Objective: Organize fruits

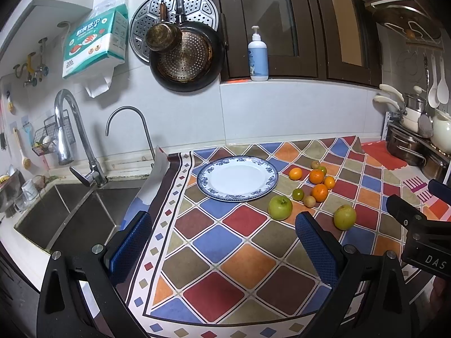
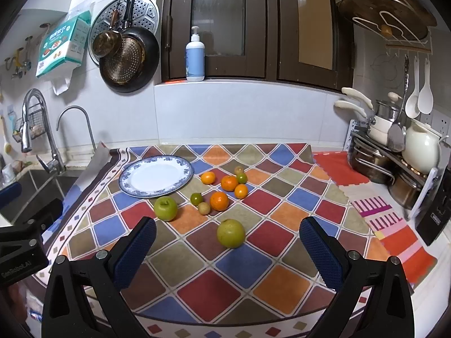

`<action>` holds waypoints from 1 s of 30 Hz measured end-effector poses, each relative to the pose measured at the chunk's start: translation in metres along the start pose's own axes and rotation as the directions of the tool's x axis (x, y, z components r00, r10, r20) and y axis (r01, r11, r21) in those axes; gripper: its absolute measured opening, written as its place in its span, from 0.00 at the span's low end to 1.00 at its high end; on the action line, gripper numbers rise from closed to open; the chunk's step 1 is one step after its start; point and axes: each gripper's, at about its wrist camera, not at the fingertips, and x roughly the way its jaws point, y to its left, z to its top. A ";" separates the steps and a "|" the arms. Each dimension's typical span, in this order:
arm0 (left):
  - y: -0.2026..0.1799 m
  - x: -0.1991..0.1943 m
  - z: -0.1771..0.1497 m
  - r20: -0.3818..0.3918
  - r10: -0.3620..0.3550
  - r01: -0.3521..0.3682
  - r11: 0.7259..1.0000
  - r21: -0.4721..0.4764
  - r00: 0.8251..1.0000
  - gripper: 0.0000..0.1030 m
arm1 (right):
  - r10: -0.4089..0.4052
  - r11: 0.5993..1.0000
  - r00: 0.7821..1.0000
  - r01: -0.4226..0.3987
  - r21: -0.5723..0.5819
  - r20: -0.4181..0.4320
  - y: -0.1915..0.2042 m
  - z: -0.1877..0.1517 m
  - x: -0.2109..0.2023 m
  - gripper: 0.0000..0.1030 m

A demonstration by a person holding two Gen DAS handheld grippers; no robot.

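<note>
Blue-rimmed plate (image 2: 156, 176) bare, apples and oranges (image 2: 219, 200) beside it, perhaps clear, both tongs (image 1: 225, 249) (image 2: 227, 249) wide, empty.

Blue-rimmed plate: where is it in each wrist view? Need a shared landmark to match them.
Left wrist: the plate sits just above centre, left of the fruit cluster, nothing on it.
Right wrist: the plate sits left of centre, up-left of the stemmed green apple.
Shared landmark: that green apple, just off the plate's near-right rim in both views.
</note>
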 end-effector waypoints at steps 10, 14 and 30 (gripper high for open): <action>-0.007 0.019 0.003 0.023 0.002 -0.003 0.999 0.042 1.000 1.00 | 0.000 1.000 1.000 0.000 -0.001 -0.030 0.003 0.002 0.020 0.99; -0.015 0.031 0.005 0.025 -0.026 0.024 0.996 0.081 0.999 0.97 | 0.007 1.000 0.999 -0.007 0.006 -0.054 0.001 0.003 0.033 0.99; -0.057 0.125 0.008 -0.143 -0.147 0.172 0.967 0.186 0.979 0.84 | 0.025 0.999 0.975 -0.020 0.026 -0.223 -0.009 -0.005 0.114 0.86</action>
